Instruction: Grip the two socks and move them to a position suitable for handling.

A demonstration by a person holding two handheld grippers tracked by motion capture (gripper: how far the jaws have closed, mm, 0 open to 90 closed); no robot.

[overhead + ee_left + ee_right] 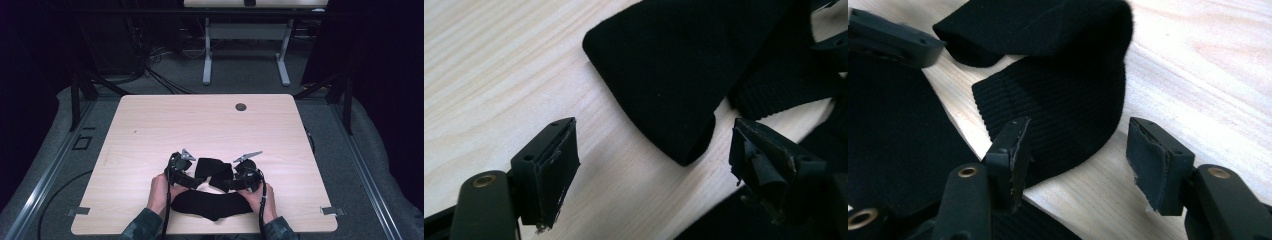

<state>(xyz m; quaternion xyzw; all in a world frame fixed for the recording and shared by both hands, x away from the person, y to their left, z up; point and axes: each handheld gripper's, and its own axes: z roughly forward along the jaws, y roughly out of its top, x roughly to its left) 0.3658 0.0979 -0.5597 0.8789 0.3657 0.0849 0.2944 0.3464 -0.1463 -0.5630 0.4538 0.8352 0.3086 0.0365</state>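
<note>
On table (150, 130), folded sock (214, 172) between both open-jawed grippers

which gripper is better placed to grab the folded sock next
Likely the right gripper: its open jaws already straddle the folded sock's ribbed cuff edge. The left gripper is open too, but the sock's tip lies just ahead of its jaws.

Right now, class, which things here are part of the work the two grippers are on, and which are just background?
In the job:
- folded black sock, between the grippers
- flat black sock, nearer the person
- left gripper, jaws open
- right gripper, jaws open

Just about:
- wooden table, the work surface
- white-legged desk behind
</note>
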